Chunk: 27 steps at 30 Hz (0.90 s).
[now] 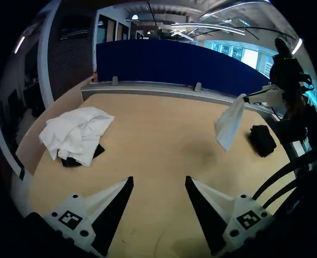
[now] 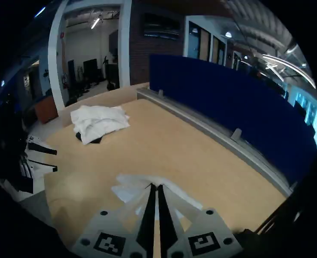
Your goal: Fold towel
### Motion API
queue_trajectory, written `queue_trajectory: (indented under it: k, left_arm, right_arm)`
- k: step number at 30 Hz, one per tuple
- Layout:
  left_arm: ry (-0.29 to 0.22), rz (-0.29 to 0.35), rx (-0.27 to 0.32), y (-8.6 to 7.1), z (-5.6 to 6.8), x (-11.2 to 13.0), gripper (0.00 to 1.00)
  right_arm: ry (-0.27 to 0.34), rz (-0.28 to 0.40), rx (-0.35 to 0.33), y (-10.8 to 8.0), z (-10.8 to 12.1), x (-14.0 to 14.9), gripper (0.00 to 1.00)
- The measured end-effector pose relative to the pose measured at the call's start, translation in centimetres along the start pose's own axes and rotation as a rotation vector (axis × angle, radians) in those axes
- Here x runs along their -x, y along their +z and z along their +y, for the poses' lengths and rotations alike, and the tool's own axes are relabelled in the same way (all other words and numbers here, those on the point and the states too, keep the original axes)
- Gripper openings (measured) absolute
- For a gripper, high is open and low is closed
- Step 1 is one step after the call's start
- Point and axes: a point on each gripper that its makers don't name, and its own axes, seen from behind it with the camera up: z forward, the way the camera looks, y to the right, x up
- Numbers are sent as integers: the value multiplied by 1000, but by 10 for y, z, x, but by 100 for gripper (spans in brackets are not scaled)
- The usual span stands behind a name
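— Ahead of your left gripper (image 1: 159, 178), off to its right, the towel (image 1: 229, 127) hangs from the tips of your right gripper (image 1: 246, 99). You have it pinched by one upper corner.
— Yes, and looking along your right gripper, both fingers (image 2: 147, 215) press together on white cloth, which bunches in soft folds around and below the tips.
— Your left gripper holds nothing. Its two white, wedge-shaped fingers stand spread apart above the bare tabletop (image 1: 158, 124), which is smooth, pale wood grain.
— How does your towel lie? To me it is thin, limp, creased cloth, broad in the middle and tapering below.
— Its long axis runs close to upright. The top leans toward your right gripper and the lower end points down at the tabletop. Whether it touches the wood, I cannot tell.
— Farther ahead of your left gripper, to its left, you have a rumpled heap of white cloth (image 1: 77, 131). It lies on something black (image 1: 70, 162) that peeks out under the near edge.
— Just beyond the hanging towel, to its right, a black soft-looking lump (image 1: 262, 139) sits on the wood.
— Past all that, a grey rail (image 1: 158, 89) and a flat blue screen (image 1: 180, 64) close the table's far edge.
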Motion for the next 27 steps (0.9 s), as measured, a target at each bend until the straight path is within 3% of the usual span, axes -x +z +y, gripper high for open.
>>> queue_trajectory:
  k: [11,27]
  left_arm:
    - [3,1,4,-2,4,-3,89]
    - [12,-10,6,2,12,0,89]
  right_arm:
    - [27,11,39,-17,33,-2,4]
    - [66,-20,138,-49,110,21,4]
